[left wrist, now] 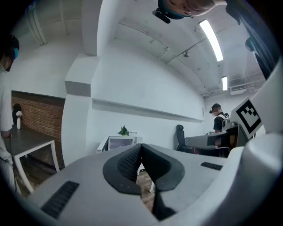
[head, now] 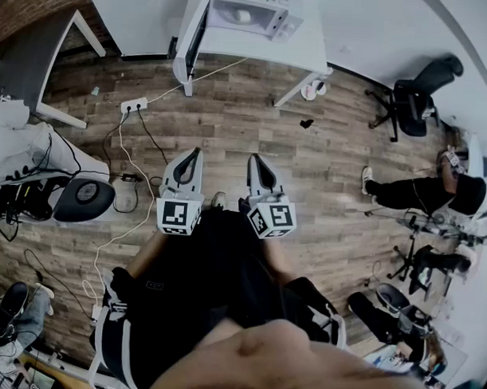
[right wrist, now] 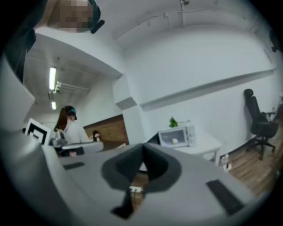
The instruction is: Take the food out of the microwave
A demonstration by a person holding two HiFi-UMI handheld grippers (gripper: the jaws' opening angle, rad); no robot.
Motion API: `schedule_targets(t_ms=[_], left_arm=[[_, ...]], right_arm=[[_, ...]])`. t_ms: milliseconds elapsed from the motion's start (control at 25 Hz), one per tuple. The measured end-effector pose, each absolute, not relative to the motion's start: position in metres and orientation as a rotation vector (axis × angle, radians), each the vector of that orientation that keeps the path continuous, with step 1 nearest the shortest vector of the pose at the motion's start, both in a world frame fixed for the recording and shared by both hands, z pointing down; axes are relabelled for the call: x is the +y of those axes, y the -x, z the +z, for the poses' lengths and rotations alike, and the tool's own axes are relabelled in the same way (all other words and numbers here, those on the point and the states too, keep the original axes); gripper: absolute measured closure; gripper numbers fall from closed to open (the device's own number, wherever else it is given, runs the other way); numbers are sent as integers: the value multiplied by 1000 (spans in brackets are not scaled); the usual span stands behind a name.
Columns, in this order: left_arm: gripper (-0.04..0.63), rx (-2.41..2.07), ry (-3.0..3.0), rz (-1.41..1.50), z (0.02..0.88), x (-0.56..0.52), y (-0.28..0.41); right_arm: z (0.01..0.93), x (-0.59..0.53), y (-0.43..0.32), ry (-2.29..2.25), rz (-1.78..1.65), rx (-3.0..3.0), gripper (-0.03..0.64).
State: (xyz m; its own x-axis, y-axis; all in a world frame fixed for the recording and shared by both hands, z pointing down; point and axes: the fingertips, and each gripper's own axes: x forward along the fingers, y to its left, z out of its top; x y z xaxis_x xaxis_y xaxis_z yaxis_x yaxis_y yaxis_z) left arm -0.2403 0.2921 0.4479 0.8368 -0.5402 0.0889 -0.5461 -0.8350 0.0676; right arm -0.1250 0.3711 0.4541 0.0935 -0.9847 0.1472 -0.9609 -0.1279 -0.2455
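Left gripper [left wrist: 141,146]: clenched, pads meeting at the tips, nothing between them; held level beside the right one, above the floor.
Right gripper [right wrist: 143,146]: clenched and empty, tipped slightly down.
Microwave [head: 251,14]: on the white table [head: 260,51] at the far side of the room, well apart from both grippers.
Microwave door [head: 191,41]: swung open to the left.
Food [head: 243,16]: small pale item inside the microwave cavity.
Plant [right wrist: 173,122]: green, on top of the microwave.
Floor between grippers and table: a power strip [head: 133,105] with a white cable [head: 209,74] running up to the table; a small dark object [head: 307,122]; a round item [head: 311,91] by the table leg, too small to identify.
Office chair [head: 414,94]: right of the table.
Seated person [head: 419,192]: right edge, legs stretched over the floor.
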Motion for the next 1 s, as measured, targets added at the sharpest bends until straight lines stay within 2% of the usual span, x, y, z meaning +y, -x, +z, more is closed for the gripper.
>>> schedule_targets(t_ms=[1000], left_arm=[[564, -830, -2918, 49, 453, 274, 274]], right_arm=[[464, 342, 168, 2288, -437, 2006, 586]])
